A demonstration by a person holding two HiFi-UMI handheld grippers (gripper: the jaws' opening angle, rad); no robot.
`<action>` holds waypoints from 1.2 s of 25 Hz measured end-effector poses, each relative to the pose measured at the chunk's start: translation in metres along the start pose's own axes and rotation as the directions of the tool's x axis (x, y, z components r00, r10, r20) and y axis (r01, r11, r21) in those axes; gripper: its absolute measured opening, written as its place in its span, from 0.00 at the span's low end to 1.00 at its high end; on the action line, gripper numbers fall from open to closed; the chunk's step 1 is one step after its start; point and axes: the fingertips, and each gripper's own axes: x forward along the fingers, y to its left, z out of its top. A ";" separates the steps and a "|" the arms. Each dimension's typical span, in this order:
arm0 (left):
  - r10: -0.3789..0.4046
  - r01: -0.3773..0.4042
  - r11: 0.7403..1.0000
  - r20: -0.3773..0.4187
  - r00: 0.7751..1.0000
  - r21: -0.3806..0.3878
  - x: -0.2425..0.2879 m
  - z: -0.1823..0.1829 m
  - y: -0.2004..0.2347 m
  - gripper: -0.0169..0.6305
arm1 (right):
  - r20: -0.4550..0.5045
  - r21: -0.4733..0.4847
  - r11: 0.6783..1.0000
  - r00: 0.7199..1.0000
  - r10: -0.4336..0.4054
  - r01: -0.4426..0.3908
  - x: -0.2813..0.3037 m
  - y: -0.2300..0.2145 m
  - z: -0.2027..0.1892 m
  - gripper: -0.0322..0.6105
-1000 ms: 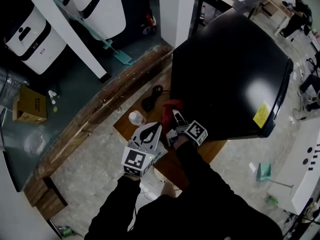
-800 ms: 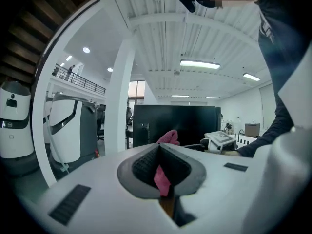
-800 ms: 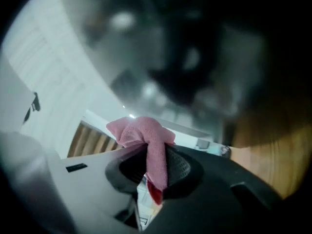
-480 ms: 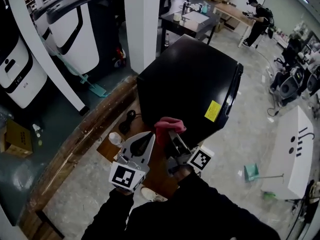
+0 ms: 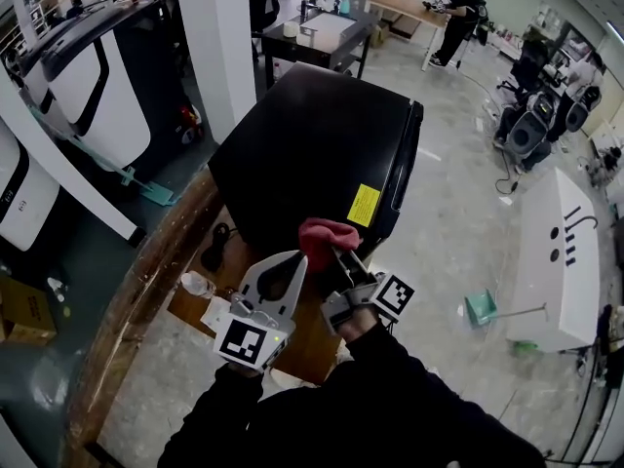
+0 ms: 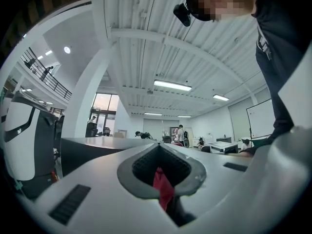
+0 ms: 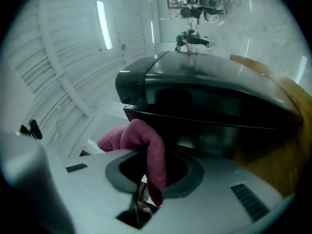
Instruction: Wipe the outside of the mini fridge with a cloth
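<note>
- Right gripper (image 5: 336, 256) – jaws clamped on the red cloth (image 5: 327, 234); the cloth bunches above the tips and drapes down through the jaw opening.
- Left gripper (image 5: 294, 261) – jaws closed too, tip right at the cloth's lower-left edge; its own view shows a red strip of cloth between the pads.
- Cloth sits just in front of the black mini fridge (image 5: 312, 154), below the yellow sticker (image 5: 364, 205). Contact with the fridge: can't tell.
- Fridge stands upright on a wooden board (image 5: 304, 344); door is shut.
- Black cable (image 5: 216, 247) lies coiled on the board left of the fridge.
</note>
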 end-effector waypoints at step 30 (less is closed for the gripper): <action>-0.029 -0.101 0.967 -0.493 0.869 -0.235 0.022 -0.299 0.010 0.04 | -0.160 0.150 0.879 0.889 -0.429 0.452 -0.052 -0.303 -0.057 0.16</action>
